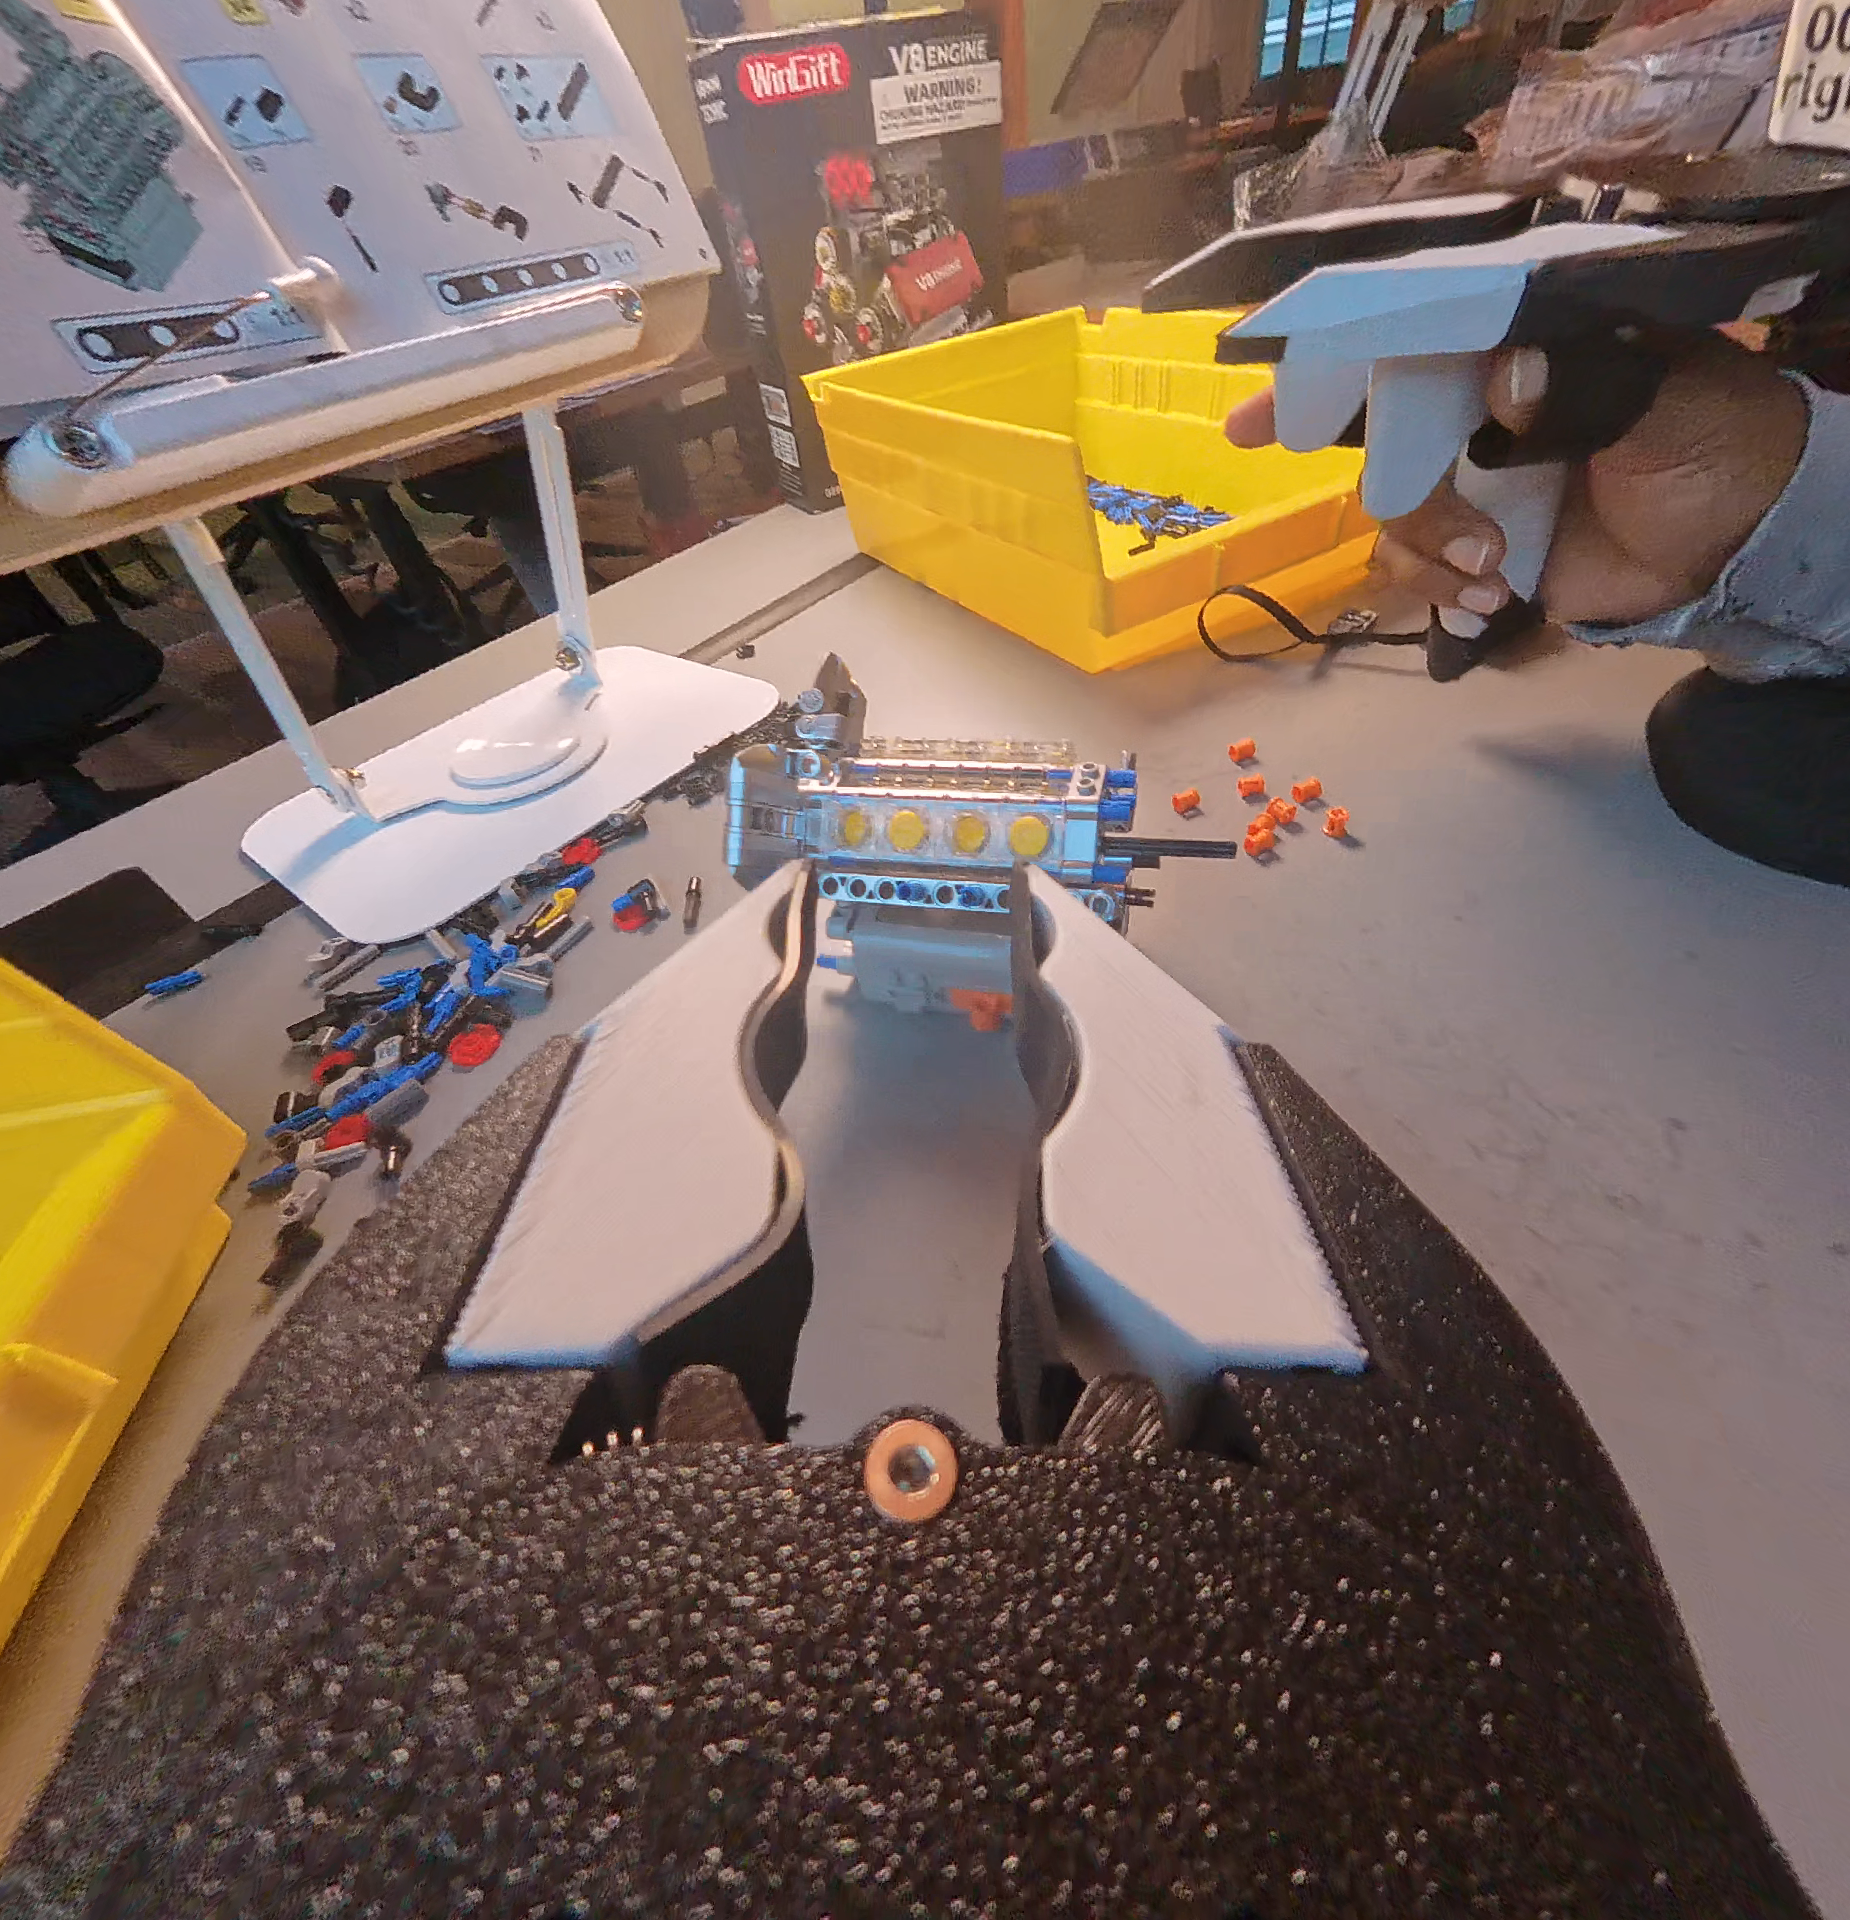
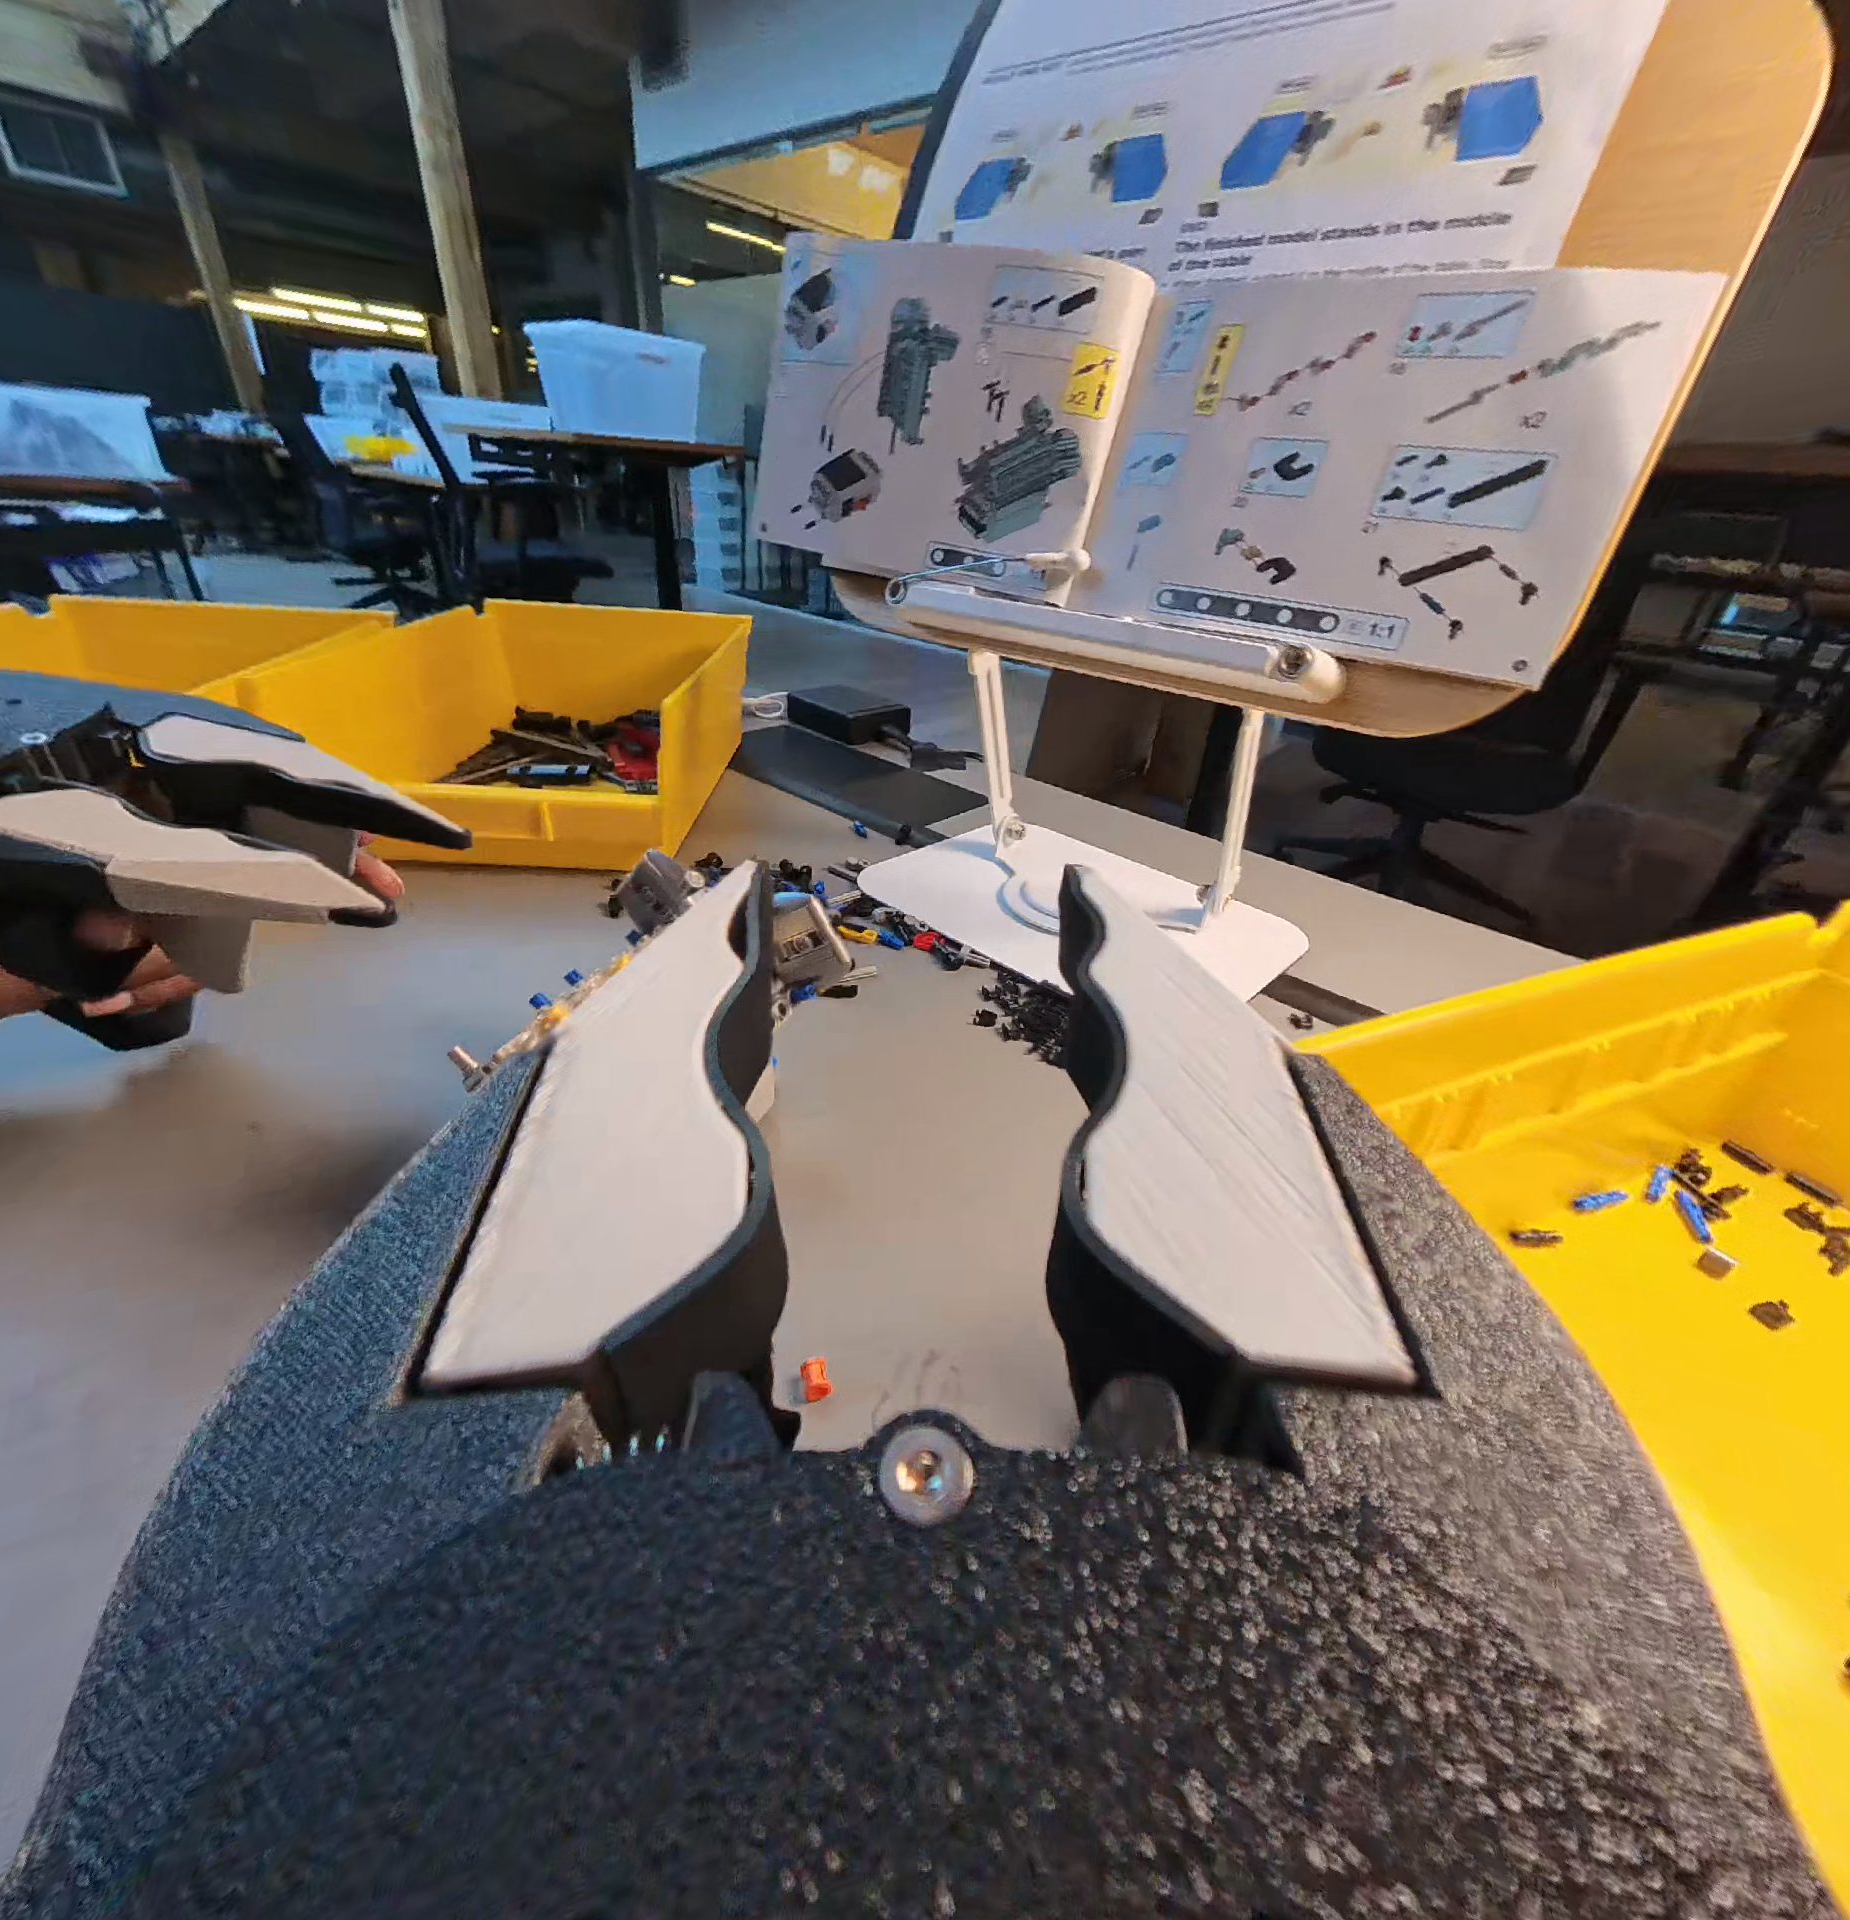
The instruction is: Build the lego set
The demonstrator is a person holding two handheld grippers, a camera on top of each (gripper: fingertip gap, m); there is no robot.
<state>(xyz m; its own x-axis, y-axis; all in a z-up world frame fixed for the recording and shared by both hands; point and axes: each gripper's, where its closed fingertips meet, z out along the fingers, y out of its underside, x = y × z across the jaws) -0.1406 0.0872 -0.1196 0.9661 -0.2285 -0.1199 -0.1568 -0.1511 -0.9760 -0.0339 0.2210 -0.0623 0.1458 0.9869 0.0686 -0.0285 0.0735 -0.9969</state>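
A grey and blue brick-built engine model [image 1: 931, 831] with yellow round pieces stands on the grey table. My left gripper [image 1: 913, 883] is open and empty; it points at the model, whose lower part shows between the fingers a little way ahead. It also shows at the left of the right wrist view [image 2: 412, 873], held in a hand above the table. My right gripper [image 2: 910, 894] is open and empty above the table; its left finger hides most of the model [image 2: 801, 935]. It also shows at the upper right of the left wrist view [image 1: 1186, 322]. A small orange piece [image 2: 815, 1380] lies below it.
Several orange pieces [image 1: 1269, 805] lie right of the model, and a heap of blue, black and red pieces [image 1: 433, 1008] lies to its left. A white stand [image 1: 505, 790] holds an open instruction booklet [image 2: 1212, 447]. Yellow bins [image 1: 1004, 468] [image 1: 48, 1195] [image 2: 1627, 1091] [image 2: 547, 707] flank the table. A printed box [image 1: 859, 208] stands behind. The small orange piece [image 2: 815, 1380] sits 15 cm or so from the ends of my right fingers. It turns up in the left wrist view [image 1: 1182, 803] as well.
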